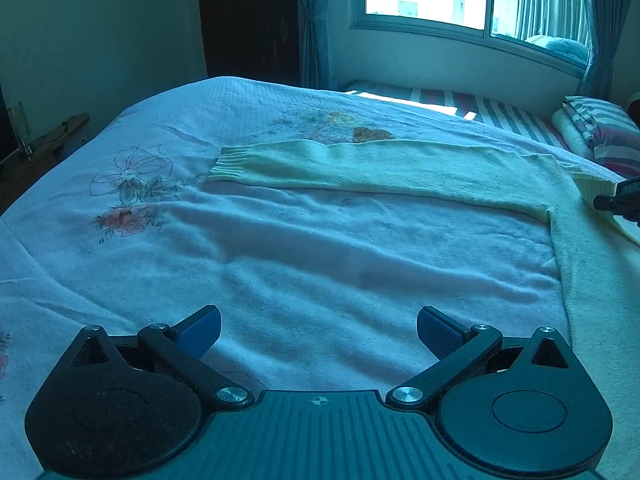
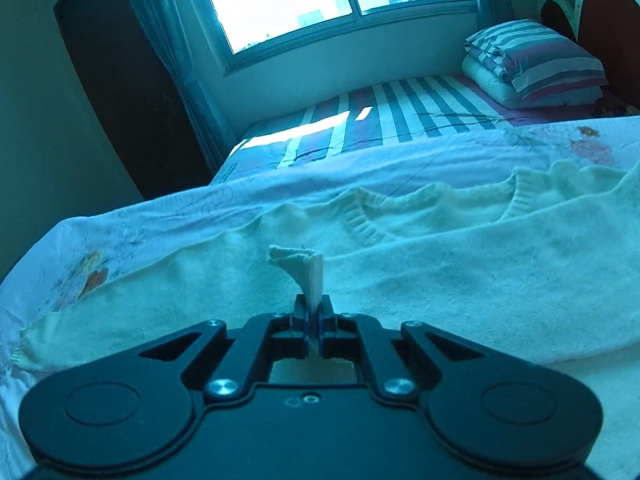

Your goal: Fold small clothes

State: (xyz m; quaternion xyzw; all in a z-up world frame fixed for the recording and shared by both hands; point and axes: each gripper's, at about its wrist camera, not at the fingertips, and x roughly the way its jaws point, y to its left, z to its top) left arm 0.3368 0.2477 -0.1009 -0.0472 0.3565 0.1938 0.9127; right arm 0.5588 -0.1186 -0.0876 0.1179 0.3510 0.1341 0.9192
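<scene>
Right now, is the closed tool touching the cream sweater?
Touching. The right wrist view shows the right tool shut on a pinched bit of the sweater, which sticks up between its pads.

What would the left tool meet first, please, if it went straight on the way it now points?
Probably the bare floral blanket, short of the cream sweater's sleeve; the left tool is open and empty, though depth is unclear.
</scene>
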